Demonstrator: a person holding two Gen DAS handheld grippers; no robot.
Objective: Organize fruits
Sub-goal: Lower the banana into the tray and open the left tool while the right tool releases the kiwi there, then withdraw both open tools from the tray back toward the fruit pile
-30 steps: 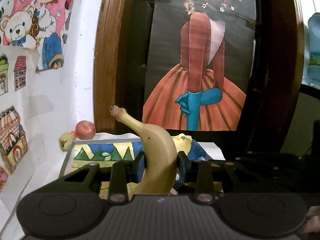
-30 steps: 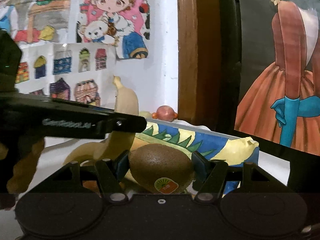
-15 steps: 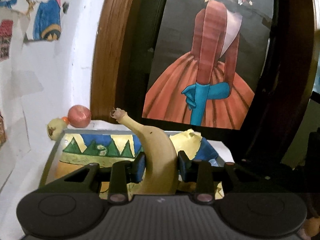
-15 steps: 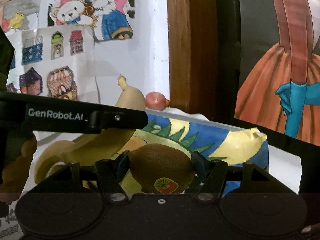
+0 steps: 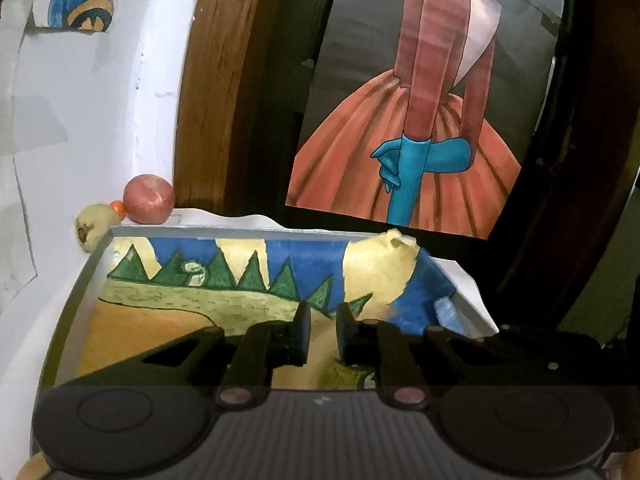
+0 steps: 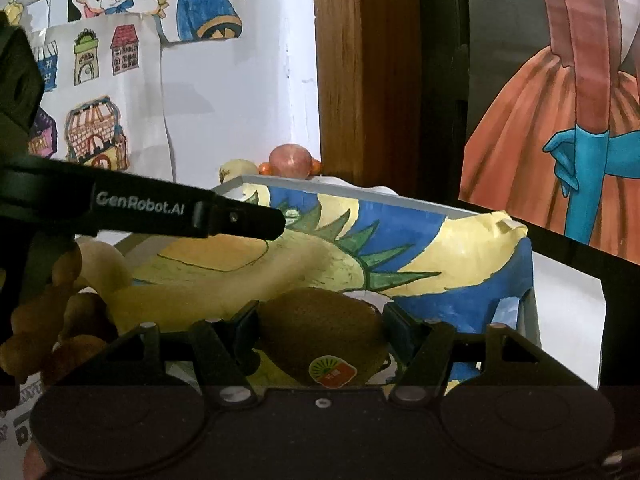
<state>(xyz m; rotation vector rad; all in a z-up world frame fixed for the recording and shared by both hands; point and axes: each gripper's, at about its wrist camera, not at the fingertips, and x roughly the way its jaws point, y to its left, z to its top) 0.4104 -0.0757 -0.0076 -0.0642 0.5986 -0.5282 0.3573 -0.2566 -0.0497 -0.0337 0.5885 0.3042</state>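
Kiwi (image 6: 320,328) first: it is brown and fuzzy with a small sticker on it, and it sits low in the middle of the right wrist view. My right gripper (image 6: 318,320) pinches it from both sides with its fingers (image 6: 244,330). It is held over the near end of the tray (image 6: 360,192).

In that view I see a banana (image 6: 192,292) lying in the tray, at the lower left, just beside the kiwi. My left gripper (image 6: 240,220) reaches in from the left edge of the frame, above the banana. Some brown, lumpy thing fills the lower left corner, but I cannot tell what it is.

In the left wrist view, my left gripper (image 5: 322,332) holds nothing. Its fingers (image 5: 300,336) stand apart with a small gap between them, and I look through the gap at the tray (image 5: 80,280) floor. The tray is grey with a painted paper inside, with green hills, blue sky and yellow clouds.

Behind the tray, at the middle left of that view, a red apple (image 5: 149,199) sits on the table by the white wall. A pale yellow fruit (image 5: 94,226) sits just beside it. A tiny orange thing peeks out between them.
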